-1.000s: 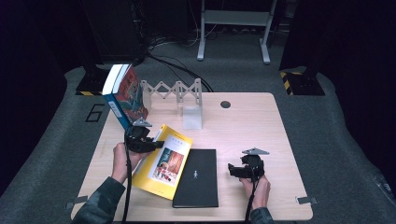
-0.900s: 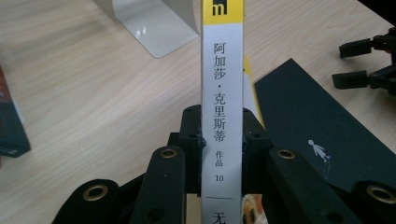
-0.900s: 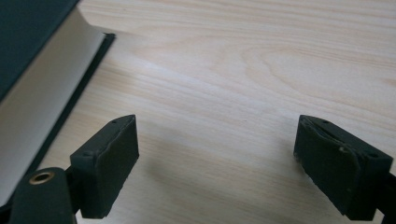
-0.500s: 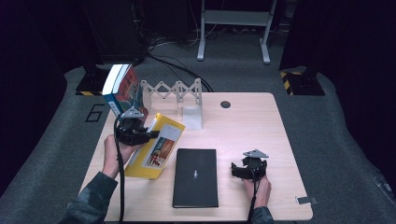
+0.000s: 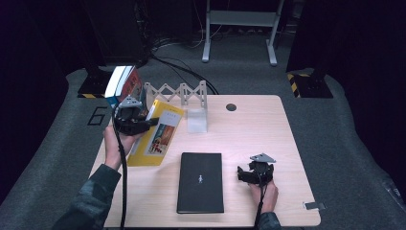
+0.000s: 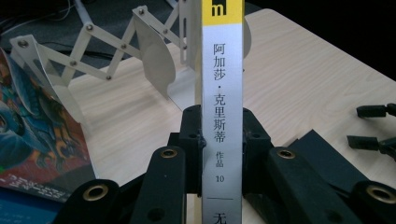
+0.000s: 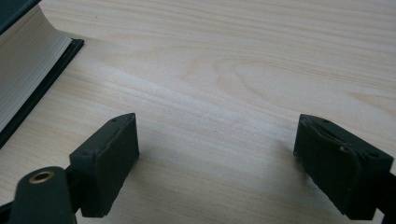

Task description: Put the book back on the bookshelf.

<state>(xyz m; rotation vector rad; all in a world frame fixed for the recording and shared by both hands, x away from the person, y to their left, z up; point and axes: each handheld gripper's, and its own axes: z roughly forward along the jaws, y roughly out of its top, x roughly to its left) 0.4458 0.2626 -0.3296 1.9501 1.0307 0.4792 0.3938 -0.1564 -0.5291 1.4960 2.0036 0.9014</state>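
While the left tongs (image 5: 143,120) pinch the yellow book (image 5: 157,136) by its spine, just beside the rack (image 5: 178,92), stand it straight, then slide it in. Right tongs (image 5: 249,173) rest open.

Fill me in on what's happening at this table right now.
A person is shelving books with a hand-held gripper in each hand. The left gripper is clamped on the spine of a yellow book, which is tilted up off the table next to the white accordion rack. A colourful book already leans at the rack's left end. The right gripper rests open and empty on the tabletop beside a black book, which lies flat.
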